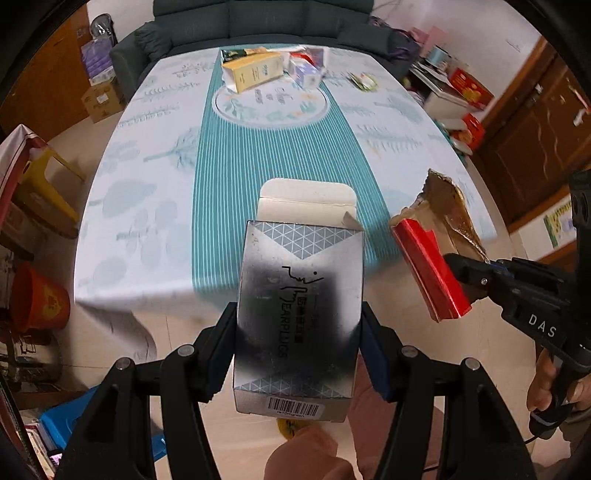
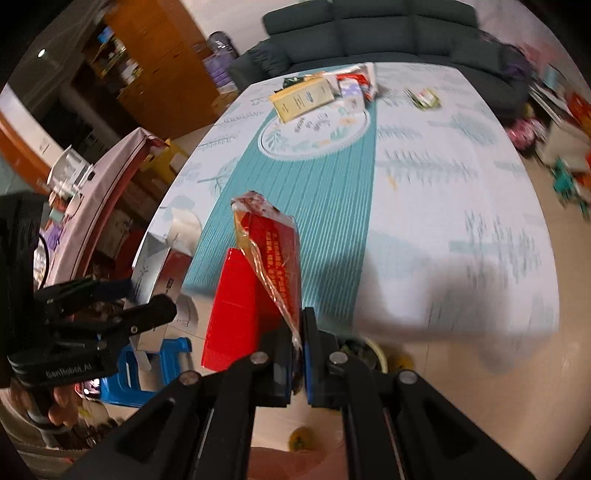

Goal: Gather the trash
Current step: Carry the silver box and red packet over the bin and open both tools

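The silver earplug box (image 1: 299, 317) sits squeezed between the pads of the left gripper (image 1: 299, 332), its top flap standing open, barcode end nearest the camera, and it's held in the air off the near edge of the surface (image 1: 147, 206). Seen from the right wrist, that same box (image 2: 155, 266) shows at the left, in the left gripper (image 2: 144, 299), a hand (image 2: 55, 402) wrapped round the handle below.

Over on the other side, the red packet (image 2: 255, 288) with its torn clear wrapper hangs up out of the right gripper (image 2: 297, 354); the jaws are clenched tight on the wrapper's lower edge. The left wrist view catches it too: red packet (image 1: 432, 258), brown torn lining sticking up, pinched at its lower end by the right gripper (image 1: 461, 273), with a hand (image 1: 554, 391) on the grip.

Further out, at the far end of the surface, more trash lies in a cluster: a yellow box (image 1: 255, 74), a pale purple-and-white carton (image 1: 304, 74) beside it, and a small green-and-white wrapper (image 1: 364, 80) well off to the right. Behind the surface stands a dark sofa (image 1: 258, 18). On the floor at the left, an orange bucket (image 1: 38, 299); a blue stool (image 2: 147, 369) below the left gripper.
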Demonstrator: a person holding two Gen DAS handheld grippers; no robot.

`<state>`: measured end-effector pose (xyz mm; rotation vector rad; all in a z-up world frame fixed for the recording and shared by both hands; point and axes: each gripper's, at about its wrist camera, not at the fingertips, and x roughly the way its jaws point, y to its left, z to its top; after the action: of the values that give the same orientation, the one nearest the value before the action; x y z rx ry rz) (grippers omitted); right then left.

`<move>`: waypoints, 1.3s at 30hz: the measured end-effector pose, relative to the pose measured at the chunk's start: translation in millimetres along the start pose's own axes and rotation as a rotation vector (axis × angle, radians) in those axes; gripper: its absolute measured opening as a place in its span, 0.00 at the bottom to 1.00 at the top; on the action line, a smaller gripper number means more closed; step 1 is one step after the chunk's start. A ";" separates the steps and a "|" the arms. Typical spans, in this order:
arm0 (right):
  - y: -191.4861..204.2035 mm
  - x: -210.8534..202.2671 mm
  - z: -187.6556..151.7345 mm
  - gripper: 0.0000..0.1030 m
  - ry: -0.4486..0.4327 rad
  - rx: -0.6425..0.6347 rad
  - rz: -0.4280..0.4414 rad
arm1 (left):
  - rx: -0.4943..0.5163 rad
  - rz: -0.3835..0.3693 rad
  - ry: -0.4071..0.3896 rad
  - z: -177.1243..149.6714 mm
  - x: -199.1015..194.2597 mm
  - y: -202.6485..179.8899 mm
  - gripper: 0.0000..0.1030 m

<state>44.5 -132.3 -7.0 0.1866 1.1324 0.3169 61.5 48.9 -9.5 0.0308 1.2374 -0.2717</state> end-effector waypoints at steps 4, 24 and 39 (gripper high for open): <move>6.3 -10.1 -41.3 0.04 0.017 0.047 -0.017 | 0.015 -0.013 0.026 -34.5 -7.2 -7.0 0.58; -49.6 34.5 -146.6 0.04 0.204 0.204 -0.053 | -0.037 -0.013 0.162 -100.7 72.5 -50.8 0.58; -97.3 149.9 -183.6 0.04 0.271 0.279 -0.060 | -0.061 0.031 0.237 -120.6 203.3 -44.5 0.58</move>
<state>-49.6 -175.2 -241.4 0.3622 1.4474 0.1309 0.5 -11.9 -234.2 0.0302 1.4787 -0.2069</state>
